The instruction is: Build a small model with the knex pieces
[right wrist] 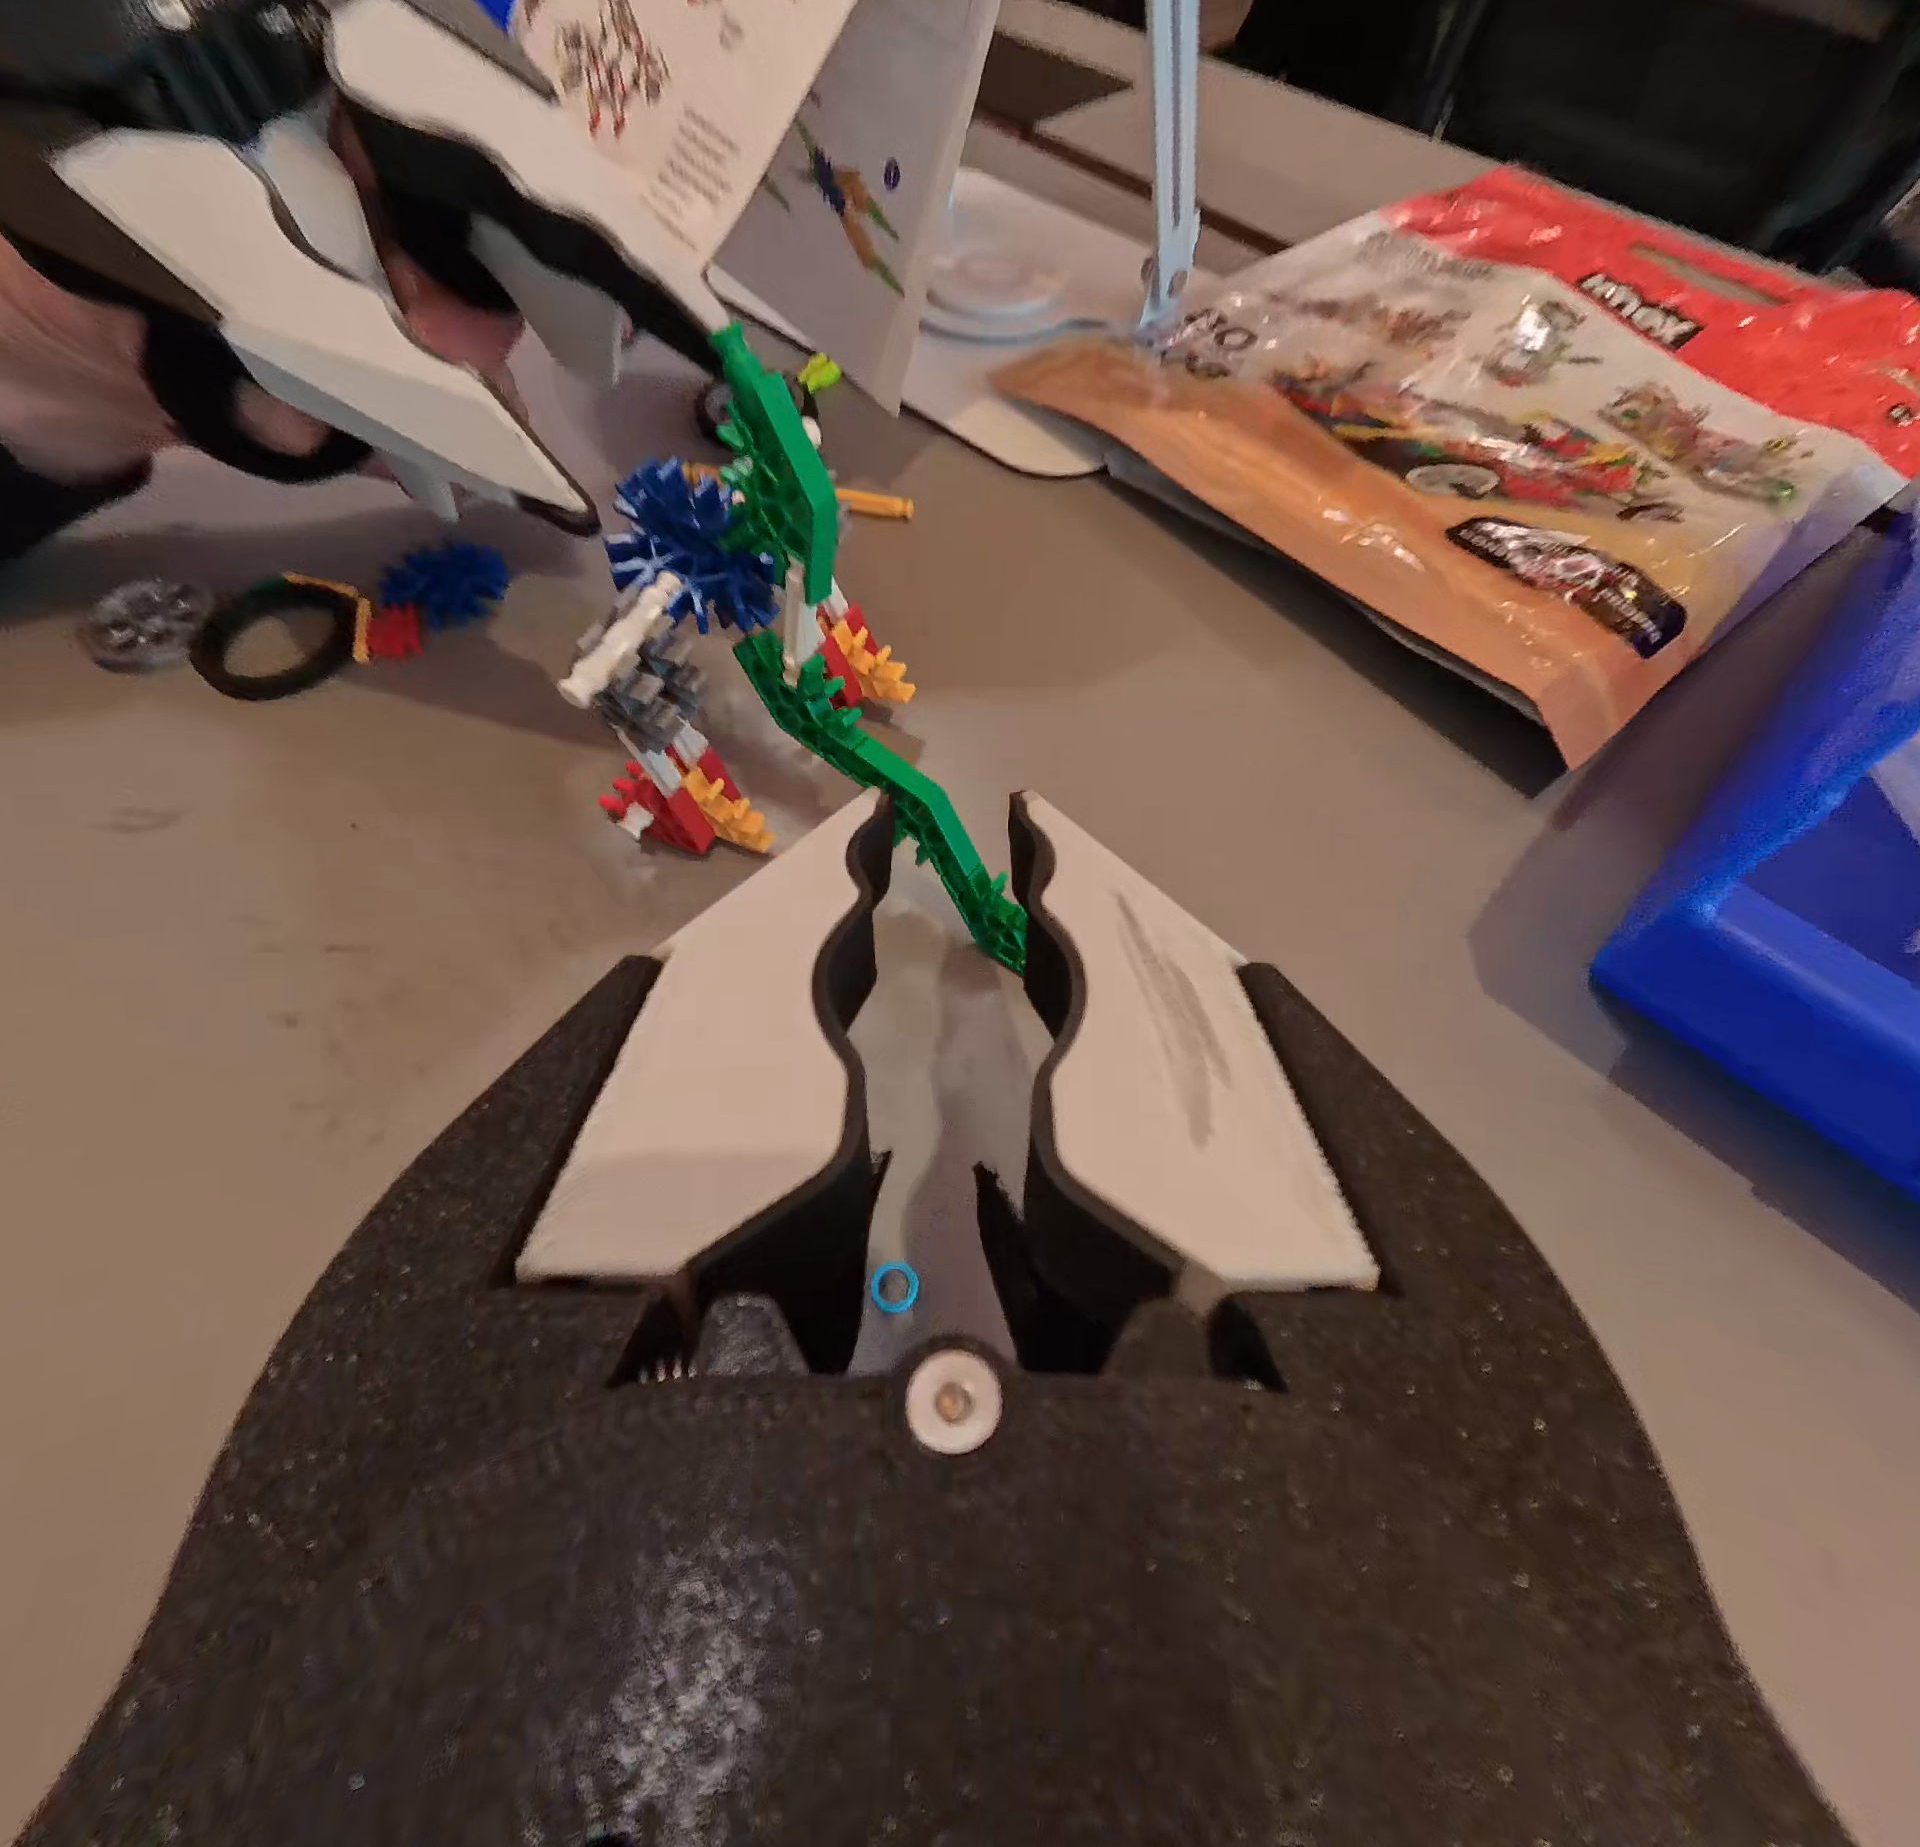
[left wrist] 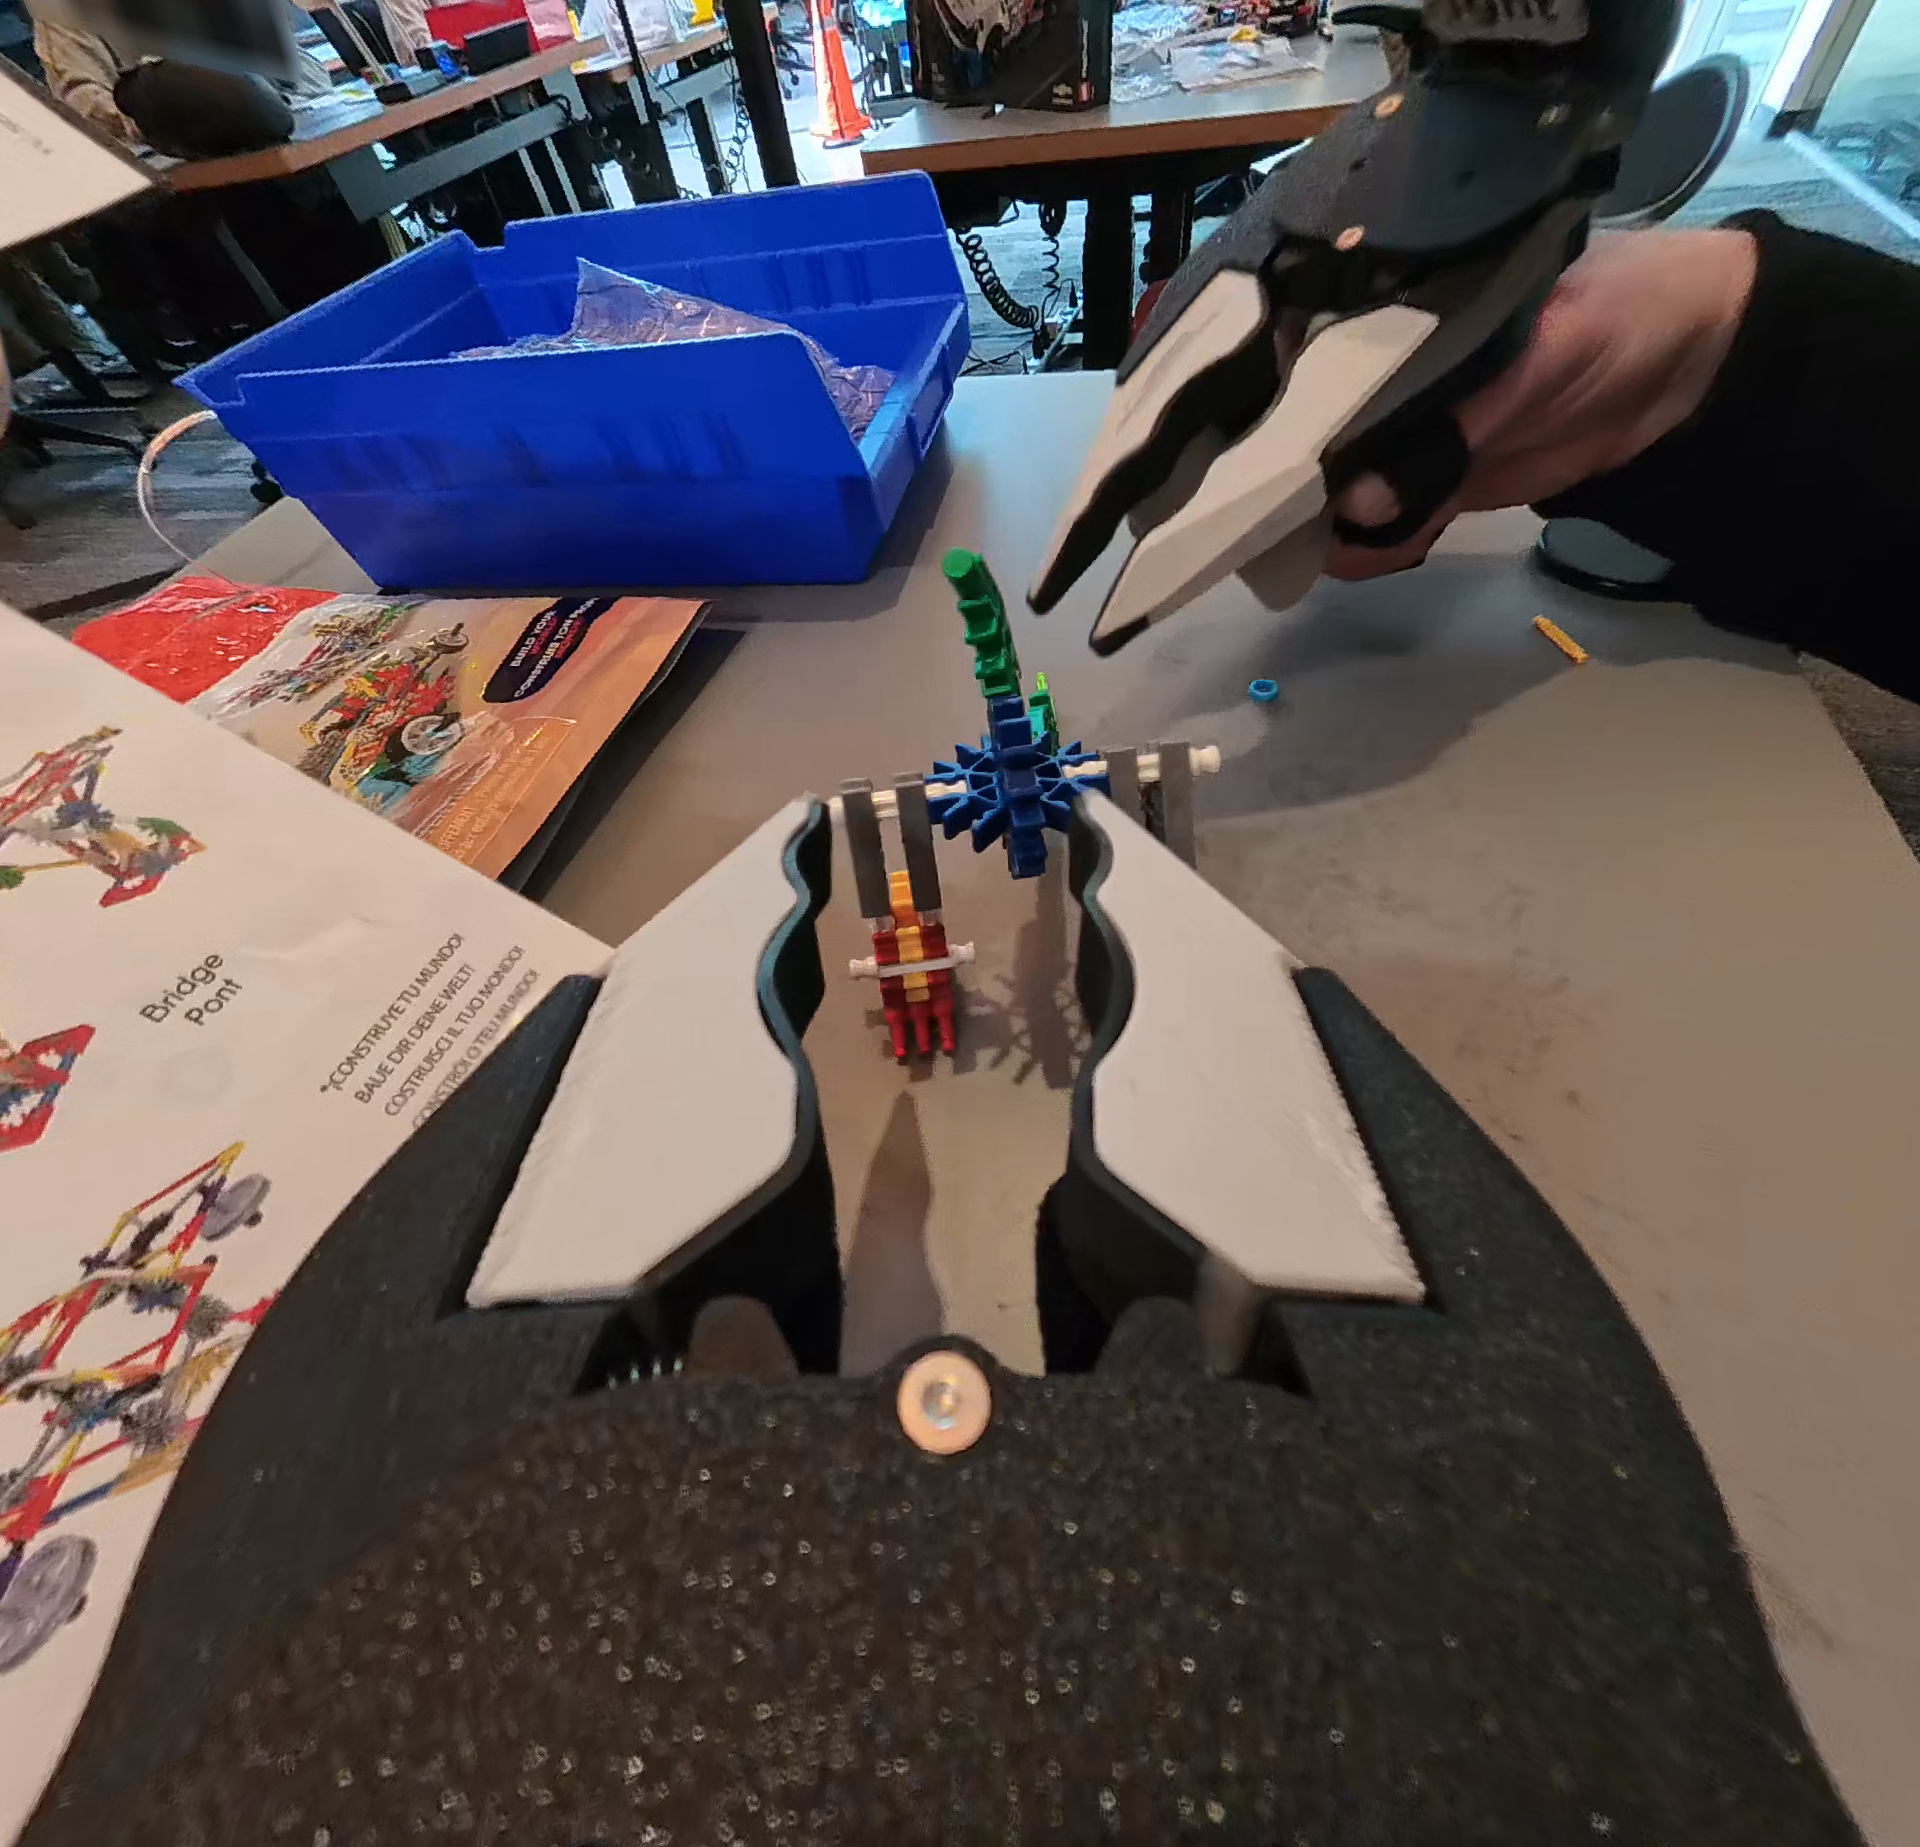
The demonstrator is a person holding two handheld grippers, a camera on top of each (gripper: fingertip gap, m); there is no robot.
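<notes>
A small model of snap-together plastic parts [left wrist: 1013, 779] stands on the grey table [left wrist: 1455, 966]. It has a blue star-shaped hub, a white rod, grey pieces, red and yellow feet [left wrist: 914, 976] and a green strip [left wrist: 982, 623] rising from it. My left gripper [left wrist: 951, 810] is open, with its tips on either side of the hub and grey pieces. My right gripper [left wrist: 1070, 623] hovers just right of the green strip's top end, slightly open and empty. In the right wrist view the green strip [right wrist: 914, 810] runs between the right gripper's [right wrist: 948, 800] fingers; I cannot tell whether they touch. The left gripper [right wrist: 649, 431] is beyond the model.
A blue bin [left wrist: 582, 467] with a plastic bag inside stands at the back left. A printed packet [left wrist: 436, 696] and an instruction sheet [left wrist: 208, 966] lie to the left. A light-blue ring [left wrist: 1262, 693] and a yellow rod [left wrist: 1558, 641] lie to the right. A black tyre [right wrist: 270, 644] and a clear wheel [right wrist: 145, 623] lie beyond the model. The grippers' ends are close to 10 cm from one another.
</notes>
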